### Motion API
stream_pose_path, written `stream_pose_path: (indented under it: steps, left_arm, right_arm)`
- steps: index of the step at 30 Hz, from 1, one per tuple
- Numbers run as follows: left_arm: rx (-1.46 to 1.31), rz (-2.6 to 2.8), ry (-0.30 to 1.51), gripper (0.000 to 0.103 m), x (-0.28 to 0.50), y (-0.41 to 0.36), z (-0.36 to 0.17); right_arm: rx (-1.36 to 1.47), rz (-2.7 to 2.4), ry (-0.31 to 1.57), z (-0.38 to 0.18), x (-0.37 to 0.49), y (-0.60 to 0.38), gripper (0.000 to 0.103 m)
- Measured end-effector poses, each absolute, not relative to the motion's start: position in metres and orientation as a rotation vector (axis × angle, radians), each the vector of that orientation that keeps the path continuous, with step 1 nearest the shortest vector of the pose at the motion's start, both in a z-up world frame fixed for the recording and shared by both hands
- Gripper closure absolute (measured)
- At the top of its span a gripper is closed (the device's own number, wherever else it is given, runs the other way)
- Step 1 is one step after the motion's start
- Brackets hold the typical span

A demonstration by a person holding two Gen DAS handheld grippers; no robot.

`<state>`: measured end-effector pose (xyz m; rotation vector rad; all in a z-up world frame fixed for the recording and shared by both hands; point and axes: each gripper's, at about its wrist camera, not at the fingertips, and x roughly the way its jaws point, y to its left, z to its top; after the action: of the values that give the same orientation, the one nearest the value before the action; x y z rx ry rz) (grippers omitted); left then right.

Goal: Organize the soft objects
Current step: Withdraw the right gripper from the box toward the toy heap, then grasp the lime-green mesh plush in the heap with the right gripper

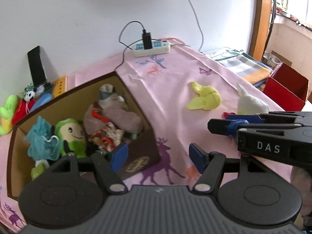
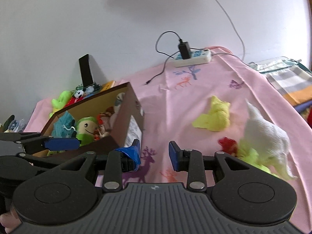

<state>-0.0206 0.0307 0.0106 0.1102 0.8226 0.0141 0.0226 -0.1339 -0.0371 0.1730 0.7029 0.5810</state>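
We are in a lived-in room of a home. The tabletop [image 1: 175,81] wears a pink cloth printed with deer and butterflies, pushed against a plain white wall [image 1: 78,19]. A power strip [image 1: 154,48] with a charger lies at the back, a checked blanket [image 1: 243,64] sits beside it, and a wood-framed window [image 1: 292,0] lets in daylight.

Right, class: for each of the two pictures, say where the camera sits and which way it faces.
Left wrist view: sits on the left gripper, facing down over the brown box of soft toys; its own open jaws show, and the right gripper reaches in from the right.
Right wrist view: sits on the right gripper, facing the pink cloth and white plush; its open jaws show.
Shared: box, yellow cloth and power strip.
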Motion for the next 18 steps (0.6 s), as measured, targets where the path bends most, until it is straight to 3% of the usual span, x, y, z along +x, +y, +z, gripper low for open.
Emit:
stream_pose_path:
  steps: [18]
  left_arm:
    - [0.209, -0.062, 0.880, 0.032, -0.006, -0.043, -0.011]
  right_arm:
    - [0.203, 0.472, 0.748, -0.054, 0.018, -0.200, 0.088]
